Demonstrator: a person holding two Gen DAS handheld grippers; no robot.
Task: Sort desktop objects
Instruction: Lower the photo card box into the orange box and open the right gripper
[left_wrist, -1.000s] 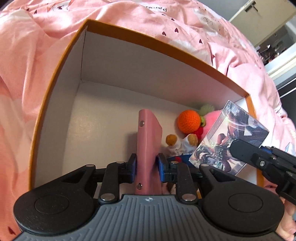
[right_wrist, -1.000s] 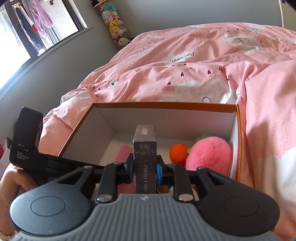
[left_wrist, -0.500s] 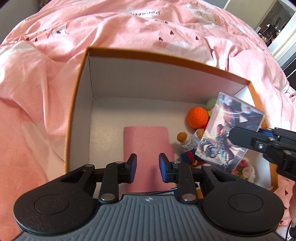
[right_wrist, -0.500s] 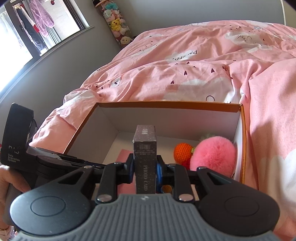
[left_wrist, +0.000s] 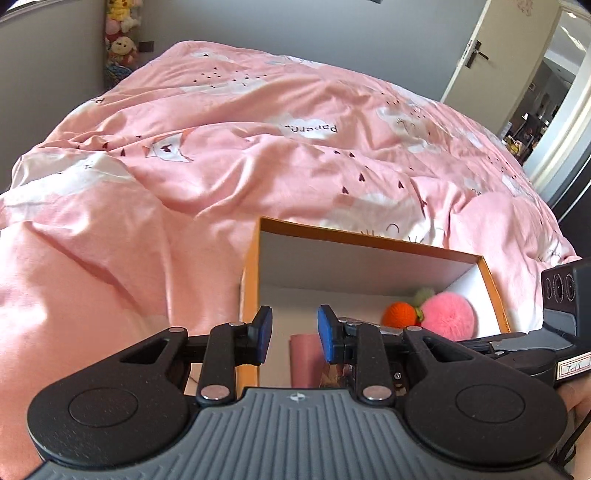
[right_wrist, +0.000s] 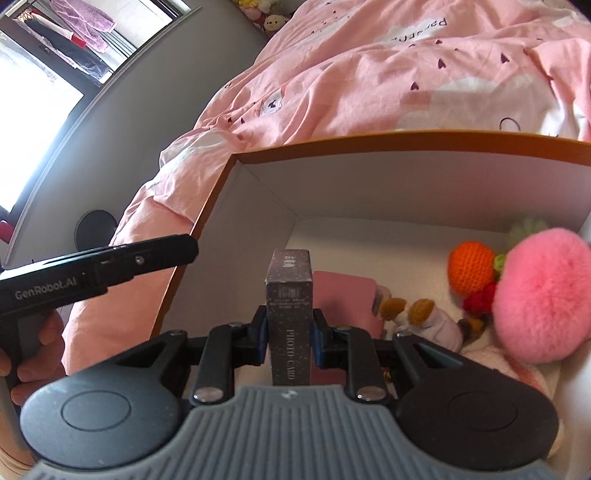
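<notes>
An orange-rimmed cardboard box (left_wrist: 369, 245) (right_wrist: 406, 142) sits on the pink bed. A pink notebook (left_wrist: 306, 354) (right_wrist: 347, 299) lies flat on its floor. My left gripper (left_wrist: 294, 334) is open and empty, raised above the box's near left corner. My right gripper (right_wrist: 289, 328) is shut on a grey photo card box (right_wrist: 290, 295), held upright over the box interior, just in front of the notebook. An orange knitted ball (right_wrist: 471, 266) (left_wrist: 400, 314), a pink pompom (right_wrist: 539, 295) (left_wrist: 448, 310) and a small plush doll (right_wrist: 417, 314) lie at the box's right side.
The pink duvet (left_wrist: 221, 155) surrounds the box. The left gripper's body (right_wrist: 96, 262) shows at the left of the right wrist view, outside the box's left wall. Stuffed toys (left_wrist: 120, 40) stand in the far corner; a door (left_wrist: 476, 51) is at the far right.
My left gripper let go of the pink notebook, which now lies flat in the box, then rose and pulled back. My right gripper moved closer and lower over the box with the photo card box.
</notes>
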